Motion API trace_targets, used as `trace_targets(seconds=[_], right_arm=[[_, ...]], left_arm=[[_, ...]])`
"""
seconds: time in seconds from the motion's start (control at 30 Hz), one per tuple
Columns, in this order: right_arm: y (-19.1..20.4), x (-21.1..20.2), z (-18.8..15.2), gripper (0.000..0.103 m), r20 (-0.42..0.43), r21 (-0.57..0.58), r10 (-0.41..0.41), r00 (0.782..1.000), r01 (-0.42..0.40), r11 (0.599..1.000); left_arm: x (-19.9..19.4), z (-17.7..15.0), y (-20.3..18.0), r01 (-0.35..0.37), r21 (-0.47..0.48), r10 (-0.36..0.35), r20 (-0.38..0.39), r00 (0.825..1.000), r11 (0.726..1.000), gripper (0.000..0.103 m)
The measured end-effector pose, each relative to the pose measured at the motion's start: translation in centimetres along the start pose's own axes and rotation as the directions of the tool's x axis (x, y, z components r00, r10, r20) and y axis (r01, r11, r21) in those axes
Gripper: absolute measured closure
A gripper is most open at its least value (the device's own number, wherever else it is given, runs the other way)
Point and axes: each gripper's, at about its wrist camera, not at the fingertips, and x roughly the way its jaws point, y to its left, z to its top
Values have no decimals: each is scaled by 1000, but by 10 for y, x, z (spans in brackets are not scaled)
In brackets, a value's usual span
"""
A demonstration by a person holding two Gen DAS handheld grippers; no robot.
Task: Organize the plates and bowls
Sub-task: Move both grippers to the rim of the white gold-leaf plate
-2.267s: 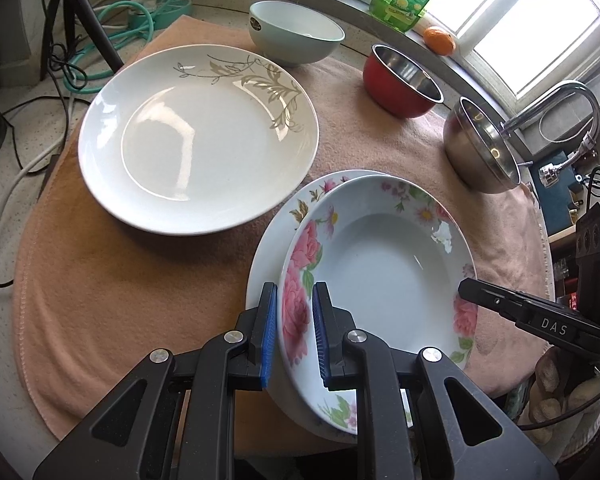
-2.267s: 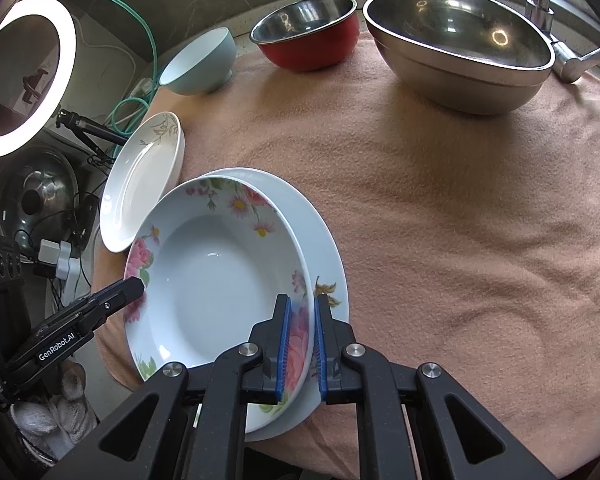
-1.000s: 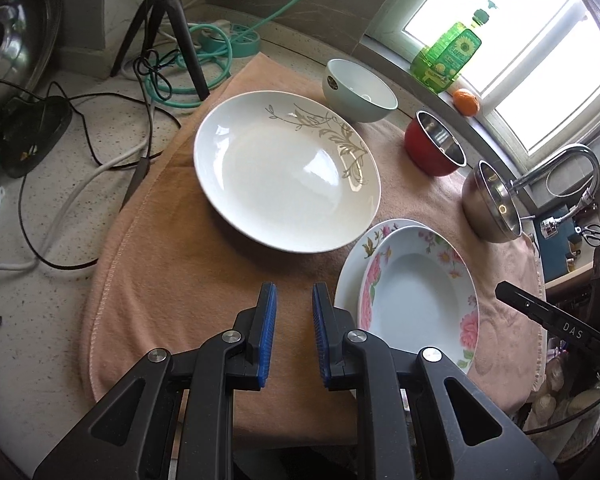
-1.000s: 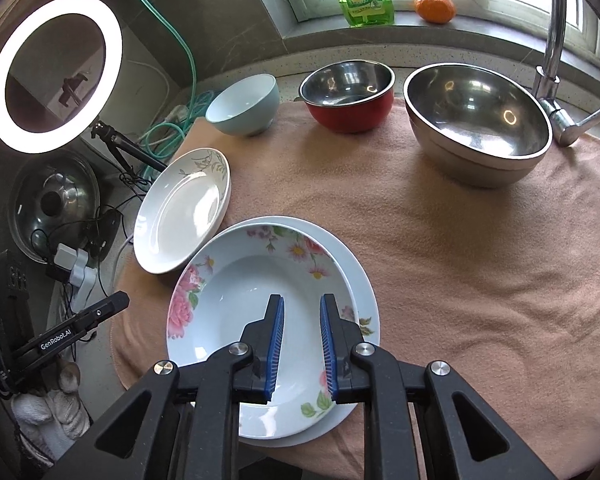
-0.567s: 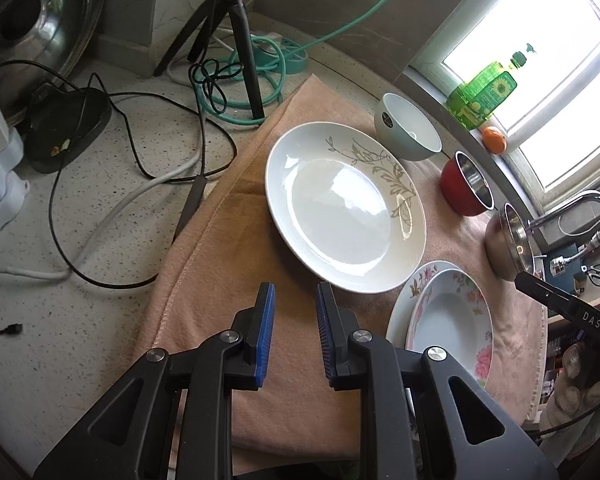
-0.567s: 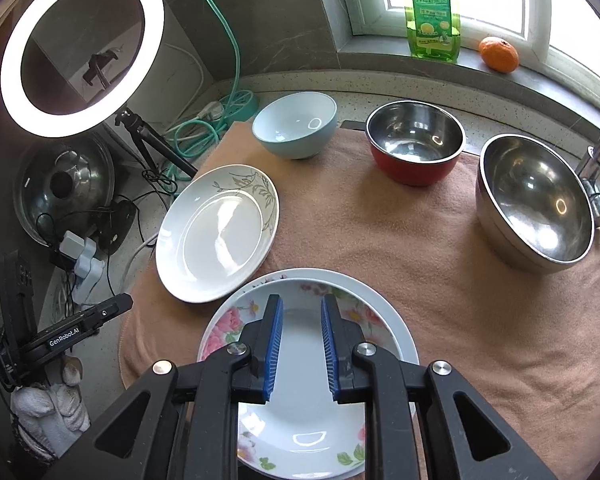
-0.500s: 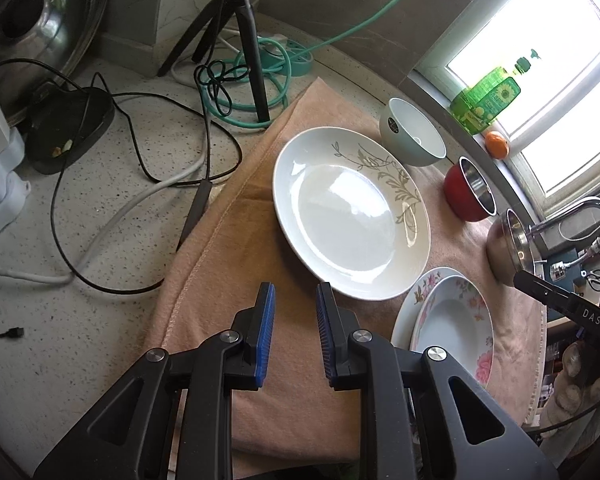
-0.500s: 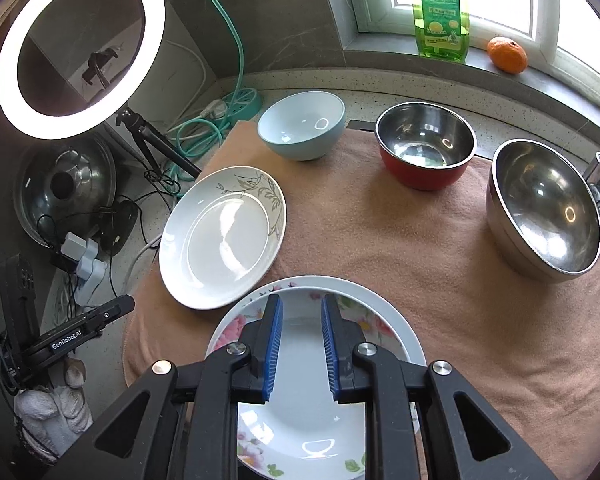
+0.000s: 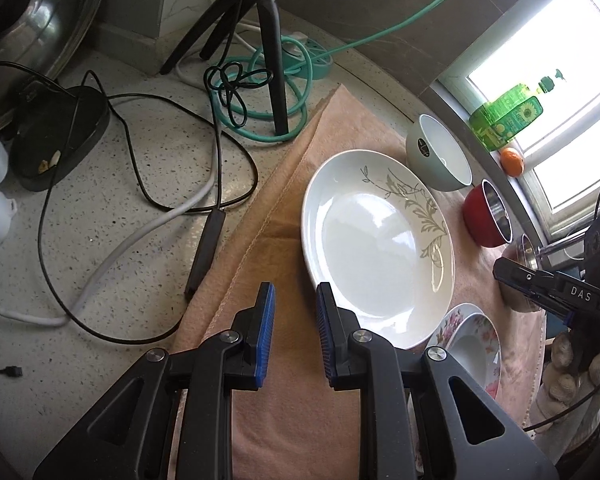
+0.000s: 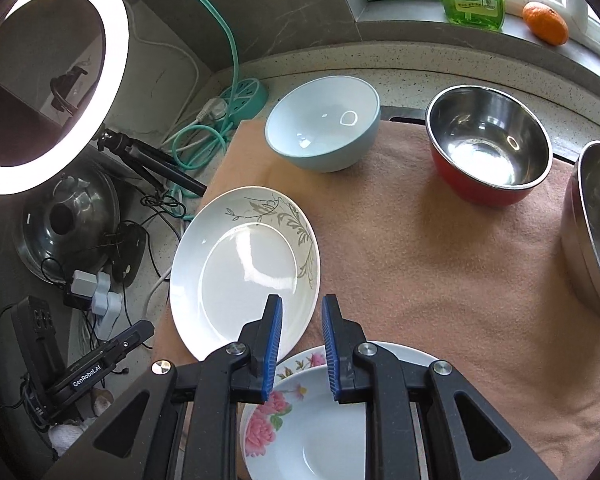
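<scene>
**A:** Why does neither gripper carry anything here?

**B:** Both stand a little spread with only air between the blue pads. The left gripper [image 9: 293, 334] hangs over the peach towel [image 9: 288, 420] just beside the near-left rim of the leaf-pattern plate [image 9: 374, 248]. The right gripper [image 10: 300, 346] hangs over that plate's near-right rim, with the floral plates [image 10: 308, 436] directly under its body. That reads as two grippers lining up on opposite edges of one plate, probably because a wide, shallow dish is steadier lifted from both sides.

**A:** And the plate's position?

**B:** It lies flat on the towel at the left end of the worktop [image 9: 112, 248], apart from the floral pair, which already sits nested, the rose-rimmed deep plate inside a wider one. The likely aim is to bring the leaf plate to that stack so the plates share one pile.

**A:** The bowls?

**B:** They stand in a row at the far side: the pale blue bowl [image 10: 324, 124] on the left, the red steel-lined bowl [image 10: 488, 144] in the middle, the large steel bowl [image 10: 592, 228] on the right at the frame's edge. All are upright, separate and well apart from the grippers, so they seem left for later nesting.

**A:** Any risk?

**B:** The plate's glazed rim is thin and slopes low to the towel, so narrow jaws may slip. Cables [image 9: 148, 184] and a tripod leg [image 9: 276, 72] crowd the left side beyond the towel.
</scene>
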Motion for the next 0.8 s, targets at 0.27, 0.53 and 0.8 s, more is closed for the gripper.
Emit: trace_targets(seconds=[0.27, 0.53, 0.8], right_arm=[[1, 25, 16, 85, -24, 6, 5, 1000, -5, 1000], [-2, 44, 28, 85, -46, 5, -31, 998, 31, 1000], [-1, 59, 33, 88, -68, -2, -37, 997, 37, 999]], left_arm=[[15, 12, -3, 9, -2, -9, -15, 1000, 1000, 84], [26, 21, -2, -1, -7, 1, -25, 1000, 1000, 84], [34, 25, -4, -9, 7, 9, -30, 1000, 1000, 84]])
